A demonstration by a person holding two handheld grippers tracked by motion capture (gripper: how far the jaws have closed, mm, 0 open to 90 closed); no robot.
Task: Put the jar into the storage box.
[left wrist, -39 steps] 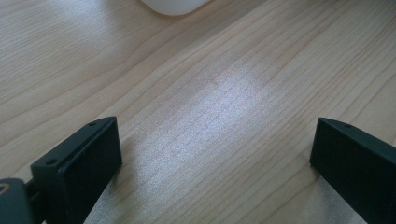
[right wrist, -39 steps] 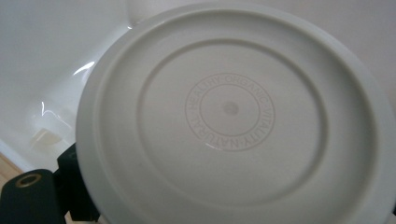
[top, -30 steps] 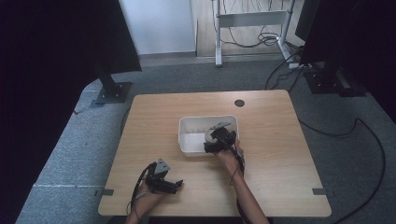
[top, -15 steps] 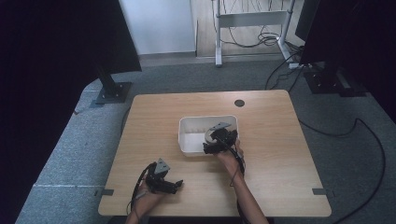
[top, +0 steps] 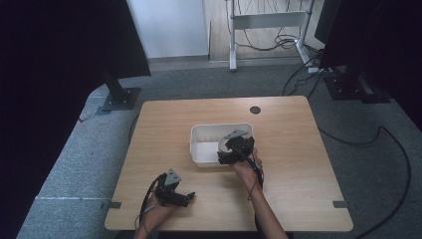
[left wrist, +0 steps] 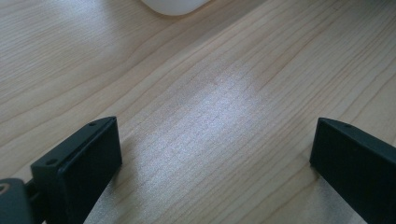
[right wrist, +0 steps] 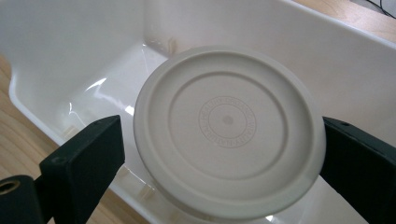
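Near the middle of the wooden worktop (top: 293, 149) sits a white bin (top: 201, 144). At its 4 o'clock corner the right gripper (top: 226, 155) reaches over the rim, its fingers (right wrist: 84, 158) clamped on the edges of a round white lid (right wrist: 229, 126) held tilted above the bin's floor. Toward 7 o'clock from the bin, near the worktop's front edge, the left gripper (top: 184, 199) rests low, fingers (left wrist: 79, 158) wide apart over bare wood.

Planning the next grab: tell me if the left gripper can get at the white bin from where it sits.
Probably yes. The left gripper sits open near the table's front edge, with bare wood between it and the white bin. The right gripper holds a round lid over the bin's far side.
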